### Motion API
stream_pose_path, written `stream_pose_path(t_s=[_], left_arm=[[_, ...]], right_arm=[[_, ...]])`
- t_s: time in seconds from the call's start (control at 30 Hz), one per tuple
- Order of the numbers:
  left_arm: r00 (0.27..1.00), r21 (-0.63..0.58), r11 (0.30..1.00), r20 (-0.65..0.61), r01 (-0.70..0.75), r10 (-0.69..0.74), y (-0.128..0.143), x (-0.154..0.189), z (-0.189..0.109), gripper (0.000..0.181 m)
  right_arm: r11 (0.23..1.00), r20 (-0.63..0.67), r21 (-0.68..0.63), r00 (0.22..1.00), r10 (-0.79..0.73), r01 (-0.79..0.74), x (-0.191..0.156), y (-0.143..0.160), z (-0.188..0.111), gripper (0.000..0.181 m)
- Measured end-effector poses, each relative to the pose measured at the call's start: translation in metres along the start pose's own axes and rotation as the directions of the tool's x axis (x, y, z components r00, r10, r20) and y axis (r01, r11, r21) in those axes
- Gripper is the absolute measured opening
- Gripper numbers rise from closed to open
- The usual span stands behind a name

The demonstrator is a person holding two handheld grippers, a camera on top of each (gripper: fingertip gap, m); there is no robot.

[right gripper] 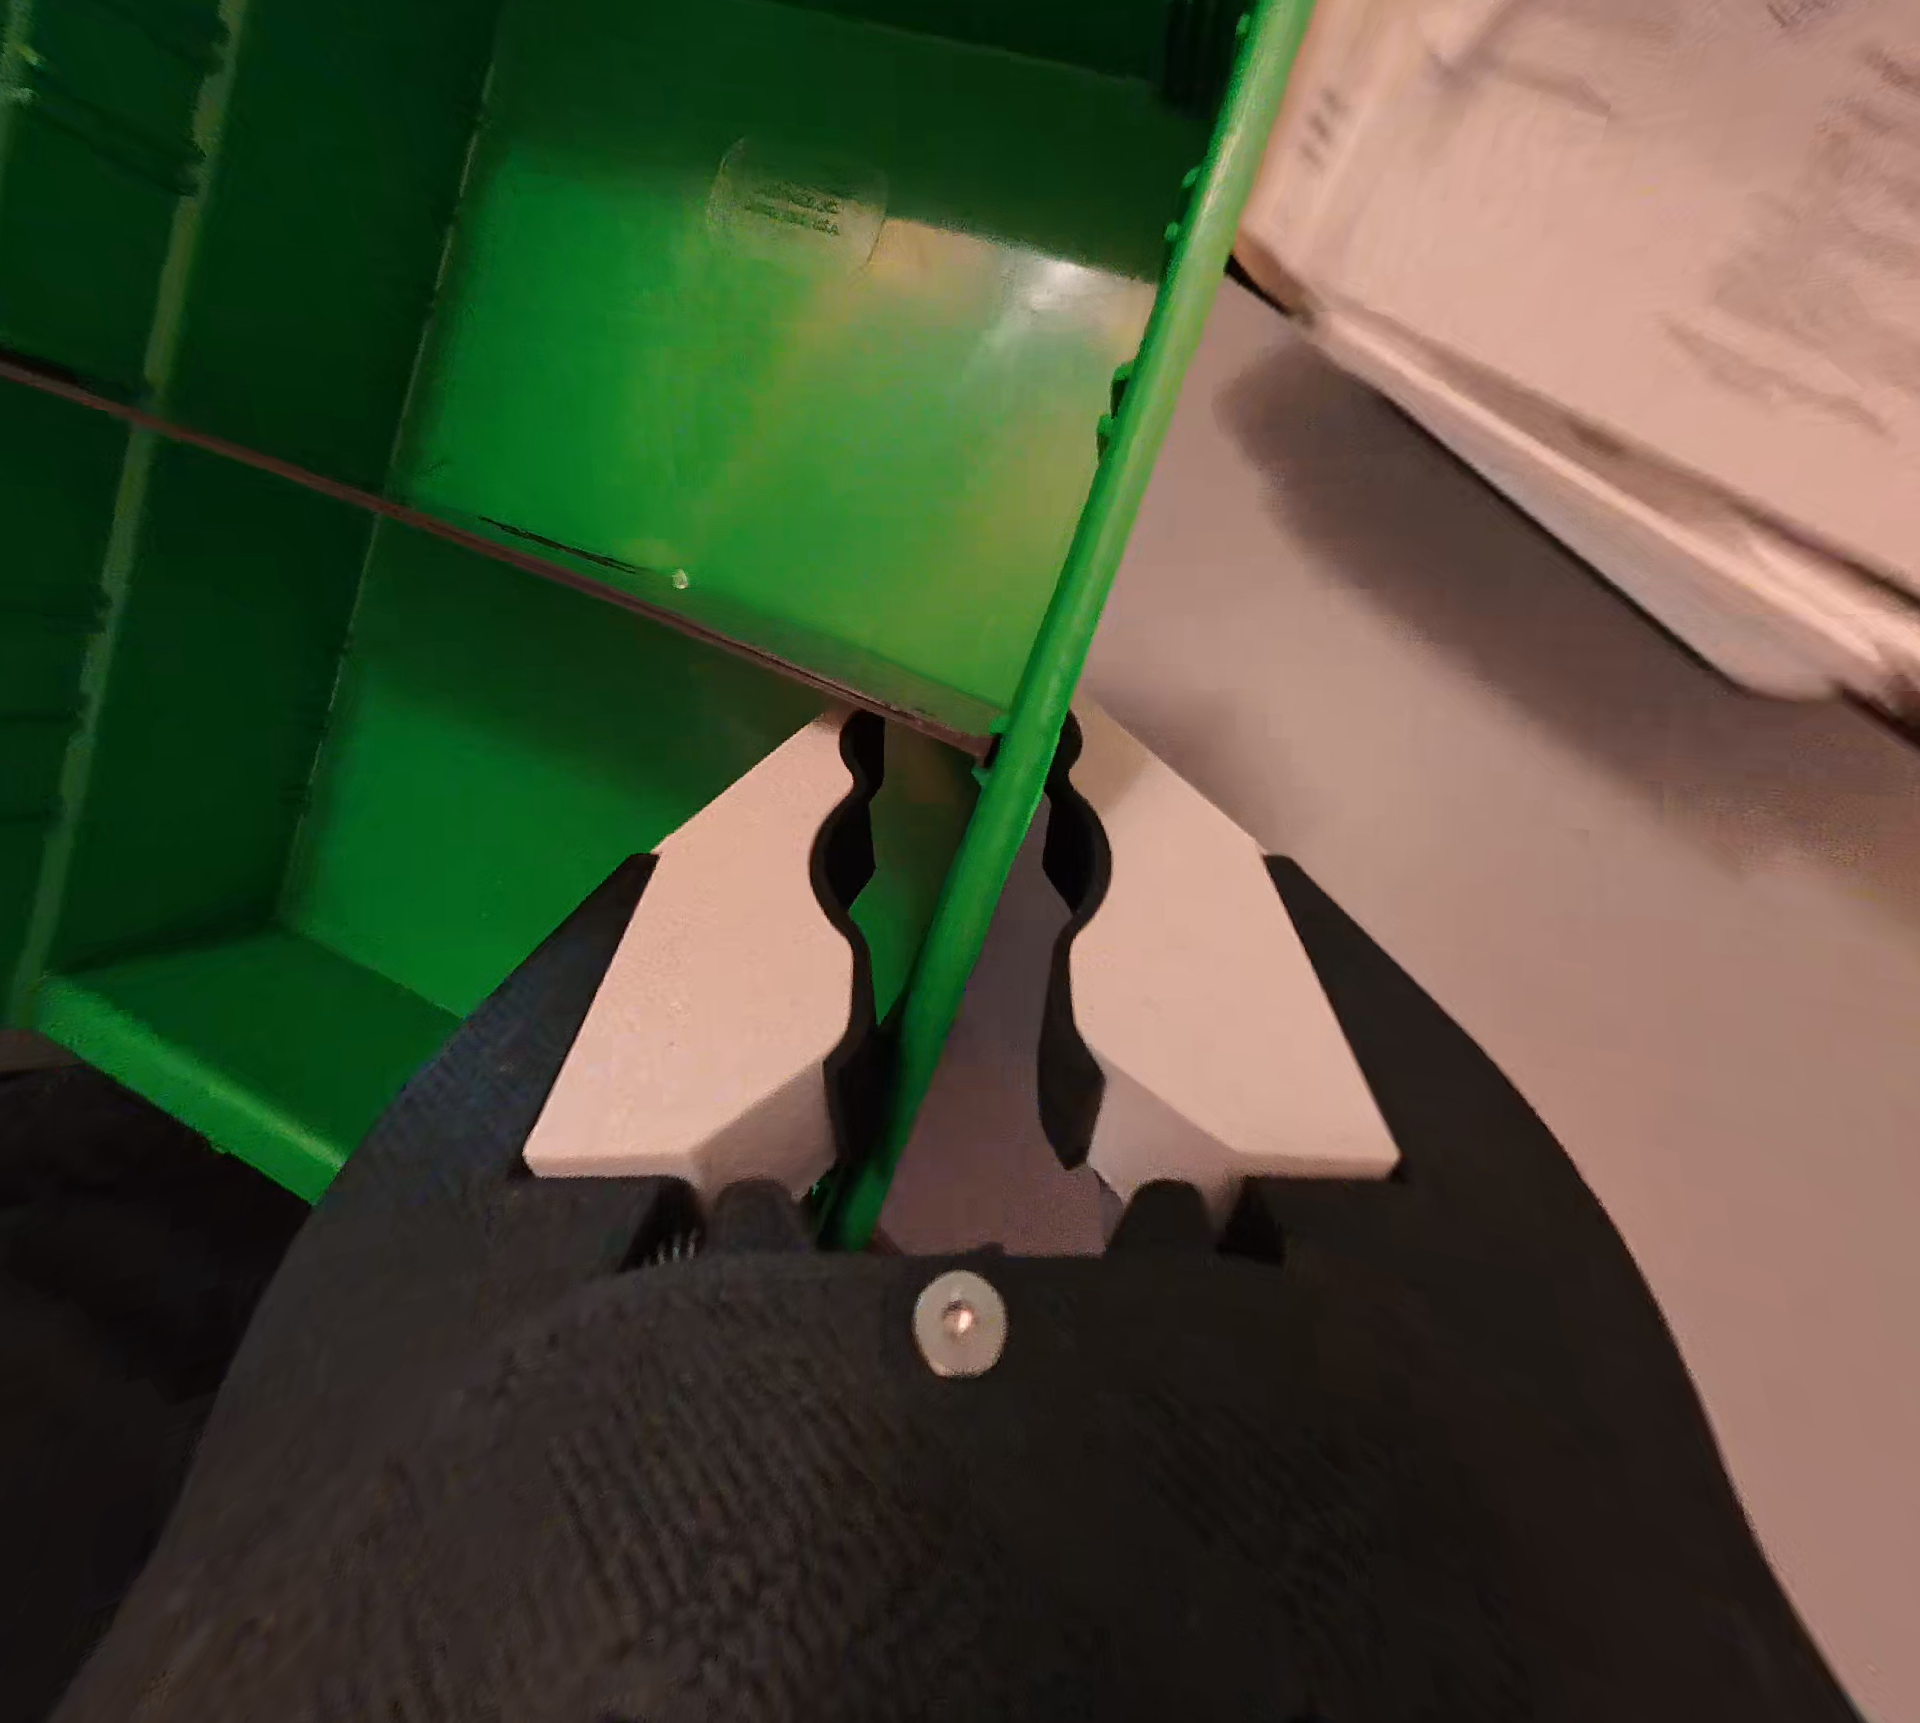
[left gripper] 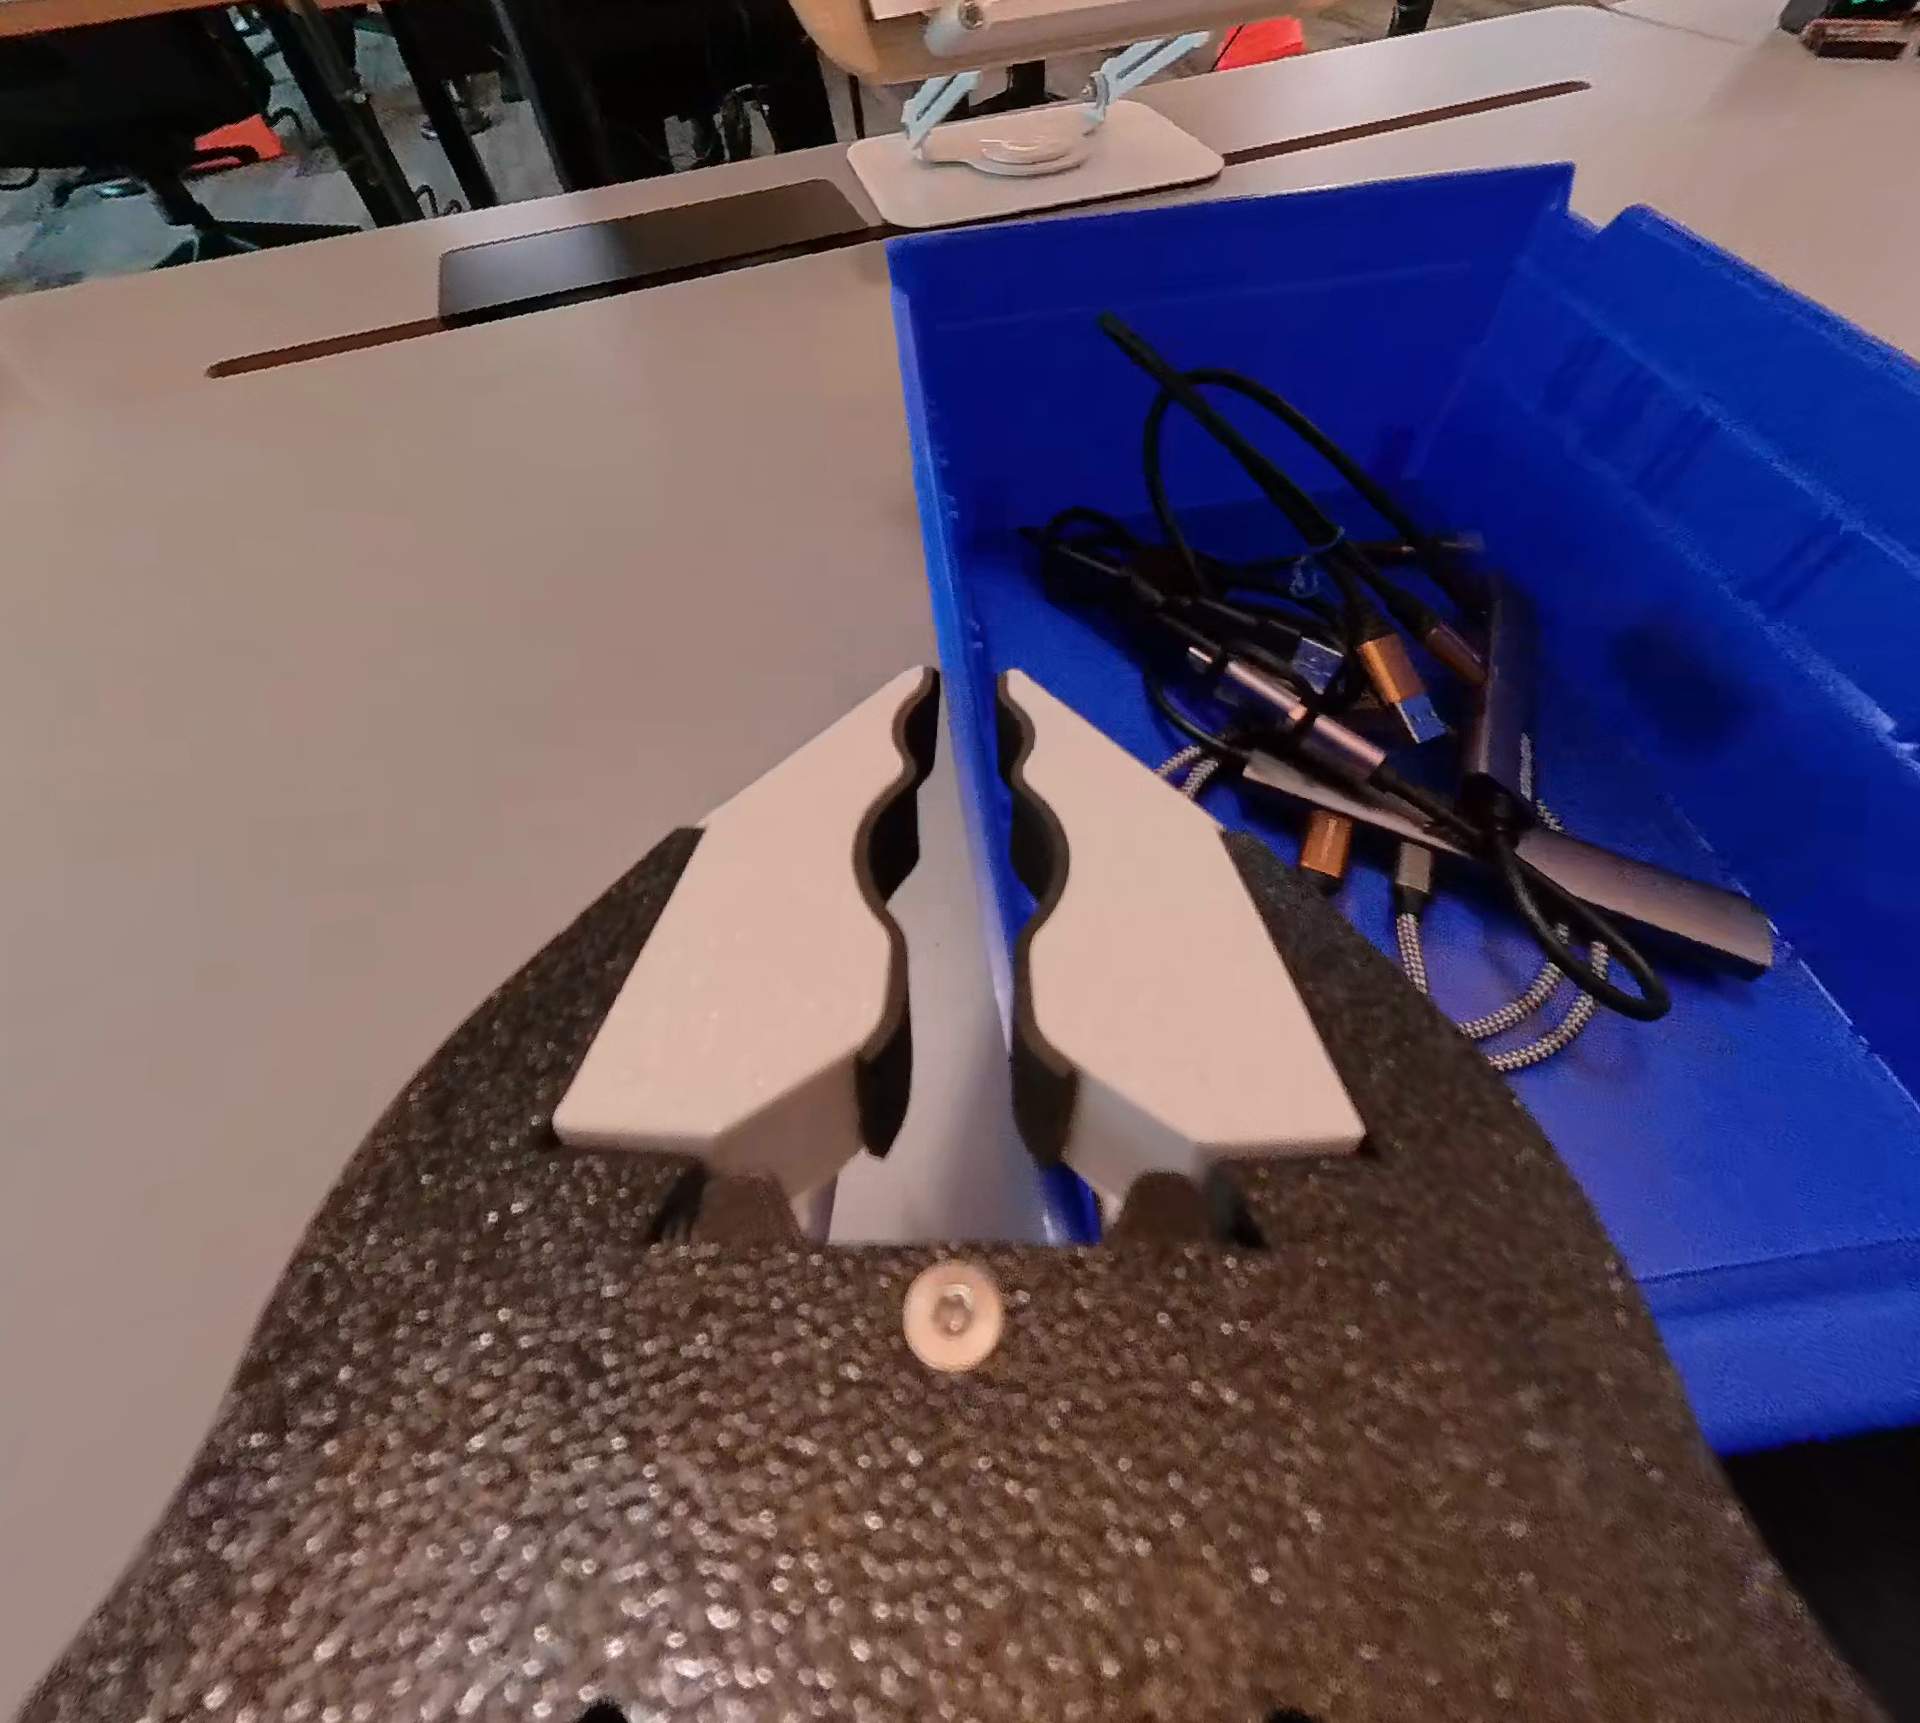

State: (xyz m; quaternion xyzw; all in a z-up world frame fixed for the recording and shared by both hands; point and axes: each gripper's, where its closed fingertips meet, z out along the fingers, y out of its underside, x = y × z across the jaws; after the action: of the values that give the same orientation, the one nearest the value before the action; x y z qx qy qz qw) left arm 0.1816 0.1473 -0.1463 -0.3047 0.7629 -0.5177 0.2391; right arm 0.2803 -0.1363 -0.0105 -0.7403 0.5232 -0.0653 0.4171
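Left hand-held gripper point(left gripper: 966, 686) straddles the blue bin's point(left gripper: 1195, 343) wall, jaws parted. Cables point(left gripper: 1340, 665) lie inside. Right hand-held gripper point(right gripper: 961, 728) likewise straddles the green bin's point(right gripper: 1132, 447) rim, not pinching.

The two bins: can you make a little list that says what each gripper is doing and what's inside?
left gripper: straddles the blue bin wall, a finger on each side
blue bin contents: tangled cables
right gripper: straddles the green bin wall
green bin contents: none visible, only a thin divider
surface: grey table
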Motion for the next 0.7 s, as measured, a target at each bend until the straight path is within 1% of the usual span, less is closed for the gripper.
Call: stream_pose_path(t_s=[0.1, 0.2, 0.27, 0.33, 0.43, 0.5, 0.6, 0.7], left_arm=[[0.999, -0.004, 1.000, 0.023, 0.023, -0.023, 0.002, -0.010, -0.003, 0.005], [0.998, -0.006, 0.999, 0.060, 0.034, -0.034, 0.004, -0.024, -0.007, 0.004], [0.994, -0.006, 0.999, 0.096, 0.050, -0.049, 0.007, -0.036, -0.012, 0.004], [0.986, -0.004, 0.997, 0.148, 0.073, -0.071, 0.010, -0.054, -0.018, 0.004], [0.968, -0.001, 0.995, 0.233, 0.098, -0.095, 0.013, -0.087, -0.025, 0.004], [0.957, -0.002, 0.994, 0.270, 0.107, -0.103, 0.014, -0.115, -0.022, 0.004], [0.956, -0.007, 0.994, 0.276, 0.108, -0.102, 0.009, -0.161, -0.002, 0.004], [0.963, -0.020, 0.996, 0.257, 0.086, -0.078, 0.000, -0.210, 0.029, 0.005]], right_arm=[[0.998, -0.108, 0.003, 0.992, 0.064, -0.064, 0.053, 0.077, -0.041, 0.028], [0.982, -0.140, 0.013, 0.972, 0.187, -0.187, 0.097, 0.156, -0.071, 0.028], [0.969, -0.151, 0.014, 0.957, 0.248, -0.248, 0.121, 0.198, -0.089, 0.028], [0.961, -0.186, 0.018, 0.943, 0.276, -0.277, 0.145, 0.230, -0.110, 0.028], [0.953, -0.254, 0.012, 0.921, 0.297, -0.304, 0.178, 0.262, -0.141, 0.028], [0.947, -0.295, 0.001, 0.905, 0.307, -0.321, 0.199, 0.278, -0.156, 0.028], [0.939, -0.353, -0.015, 0.881, 0.315, -0.343, 0.227, 0.291, -0.164, 0.028], [0.935, -0.374, -0.034, 0.872, 0.315, -0.353, 0.251, 0.293, -0.161, 0.028]])
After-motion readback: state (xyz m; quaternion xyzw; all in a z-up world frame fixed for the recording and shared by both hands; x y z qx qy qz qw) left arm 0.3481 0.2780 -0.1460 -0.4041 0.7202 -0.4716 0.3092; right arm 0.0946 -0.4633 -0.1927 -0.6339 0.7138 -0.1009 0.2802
